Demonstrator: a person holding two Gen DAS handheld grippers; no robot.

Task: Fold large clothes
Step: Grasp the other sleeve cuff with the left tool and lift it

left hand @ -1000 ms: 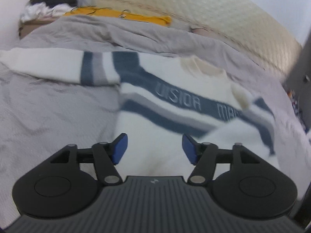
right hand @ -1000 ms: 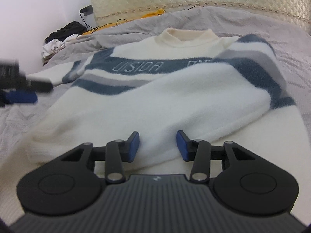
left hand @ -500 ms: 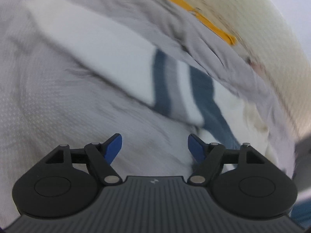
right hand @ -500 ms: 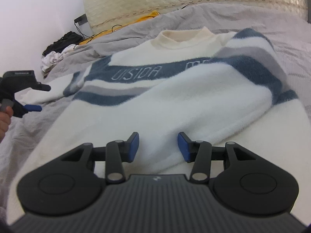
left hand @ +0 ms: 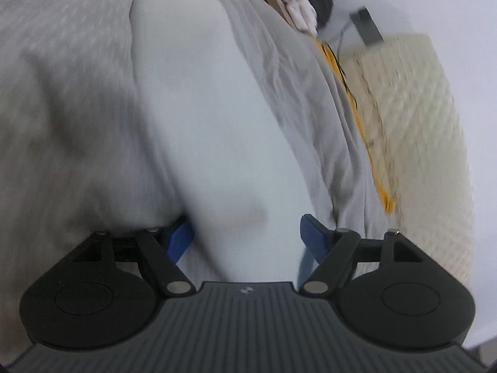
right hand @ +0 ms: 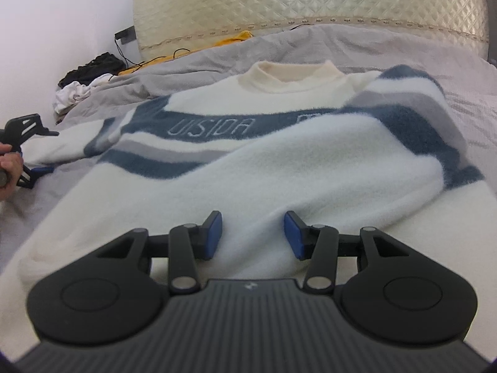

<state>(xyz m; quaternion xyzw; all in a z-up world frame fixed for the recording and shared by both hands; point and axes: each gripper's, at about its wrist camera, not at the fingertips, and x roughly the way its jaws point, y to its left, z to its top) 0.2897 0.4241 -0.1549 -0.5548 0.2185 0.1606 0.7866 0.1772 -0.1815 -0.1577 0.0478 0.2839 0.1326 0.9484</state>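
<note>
Sweater: the white sweater (right hand: pixel 279 168) with blue and grey stripes lies flat on the bed (right hand: pixel 472 93), collar toward the far headboard, hem toward the near edge.
Folded side: its right sleeve (right hand: pixel 413 143) already lies across the chest.
Open side: the left sleeve (left hand: pixel 205 124) stretches out to the left over the grey bedding, its long axis running left to right across the bed.
Left hand-held gripper (left hand: pixel 247 233): sits right over that sleeve with the white fabric between its wide-spread blue pads, not yet pinched; blur hides whether the pads touch cloth.
Right hand-held gripper (right hand: pixel 253 234): hovers at the near hem, fingers apart and holding nothing.
Nearer hand: the left, by far; the right is well apart from the sleeve.
Coming move, as I judge it: close on the sleeve and carry it rightward across the chest.
</note>
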